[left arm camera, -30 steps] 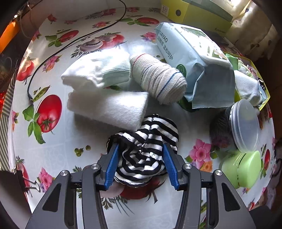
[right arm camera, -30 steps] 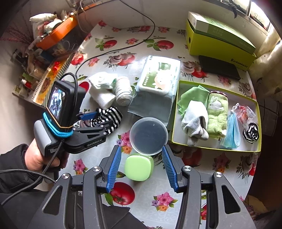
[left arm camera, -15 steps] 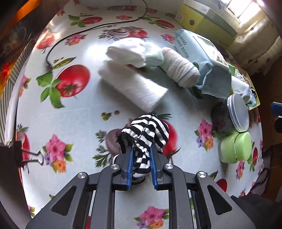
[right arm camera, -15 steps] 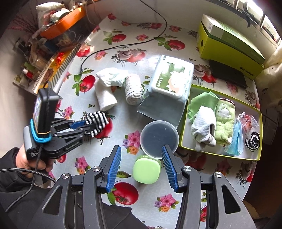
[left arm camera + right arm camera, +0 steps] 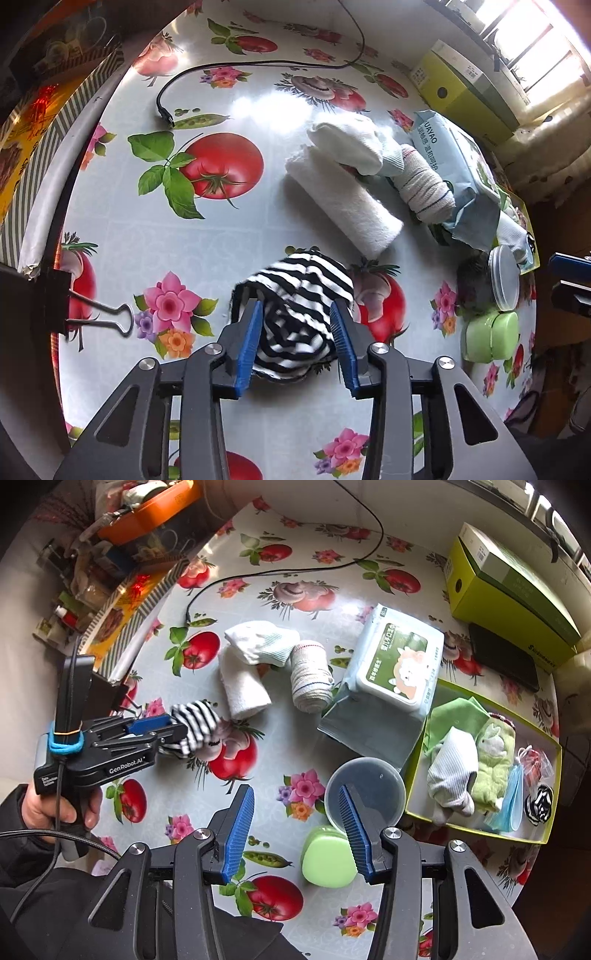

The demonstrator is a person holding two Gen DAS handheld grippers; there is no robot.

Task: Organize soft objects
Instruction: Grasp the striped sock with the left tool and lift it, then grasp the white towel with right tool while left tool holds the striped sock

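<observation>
- Left gripper [image 5: 295,332], nearest: the jaws stand fairly wide, one on each flank of the striped sock [image 5: 299,291]. The pads look at most in light contact with it, and no squeeze shows.
- Striped sock: it lies bunched on the table [image 5: 147,240] between your left fingers, near the table's edge on your side and well apart from the open box [image 5: 480,832].
- Handling, as a judgement: it is light, limp knit with no stiffness, so it will sag and may unfold when lifted. It is not fragile or slippery. Take hold across the thick middle of the bundle so that both layers are pinched, not a loose edge.
- Axis: the long axis runs roughly along your left fingers. The rounded far end points toward the white towel roll [image 5: 343,199], and a loose opening shows at the left side, by the left finger.
- Right gripper [image 5: 295,827]: the jaws are wide and hold nothing. It hovers above the green case [image 5: 327,860] and the round container [image 5: 365,794].
- Farthest: the open box already holds soft items, among them a second striped piece [image 5: 539,805] in its right end.
</observation>
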